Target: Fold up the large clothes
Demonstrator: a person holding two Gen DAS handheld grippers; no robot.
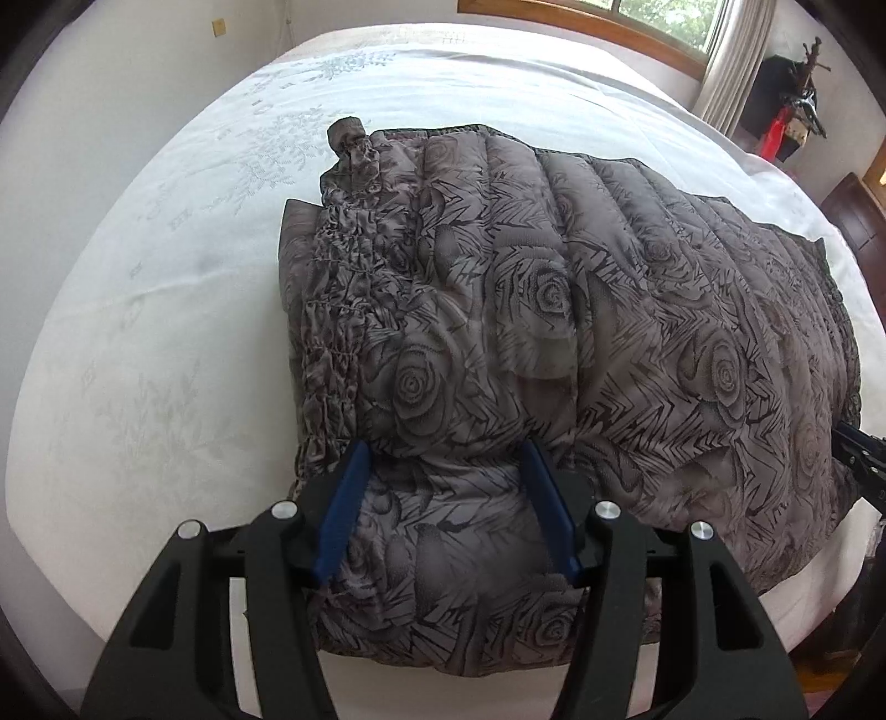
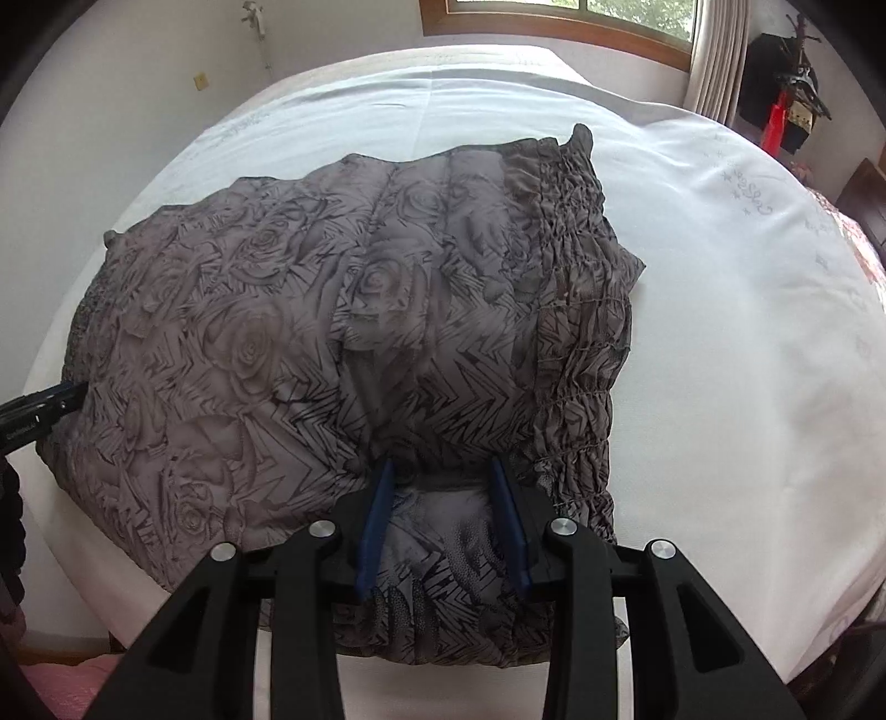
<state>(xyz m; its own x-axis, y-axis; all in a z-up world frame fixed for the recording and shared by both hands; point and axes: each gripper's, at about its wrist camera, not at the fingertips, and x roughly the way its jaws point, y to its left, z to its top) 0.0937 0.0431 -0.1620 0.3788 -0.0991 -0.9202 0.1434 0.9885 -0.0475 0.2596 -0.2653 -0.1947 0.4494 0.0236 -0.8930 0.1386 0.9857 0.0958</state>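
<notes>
A grey quilted jacket [image 1: 554,310] with a rose print lies folded on a white bed [image 1: 166,310]; it also shows in the right wrist view [image 2: 310,332]. My left gripper [image 1: 446,459] has its blue pads set wide around the jacket's puffy near edge at the left end, beside the elastic cuff. My right gripper [image 2: 443,471] clamps the near edge at the right end, beside the gathered hem. Each gripper shows at the other view's edge: the right one [image 1: 858,459], the left one [image 2: 39,410].
The white bedspread [image 2: 720,310] stretches beyond and beside the jacket. A wooden-framed window [image 1: 609,22] and curtain stand behind the bed. A dark stand with red items [image 2: 786,94] is at the far right. A pink cloth [image 2: 853,243] lies at the right edge.
</notes>
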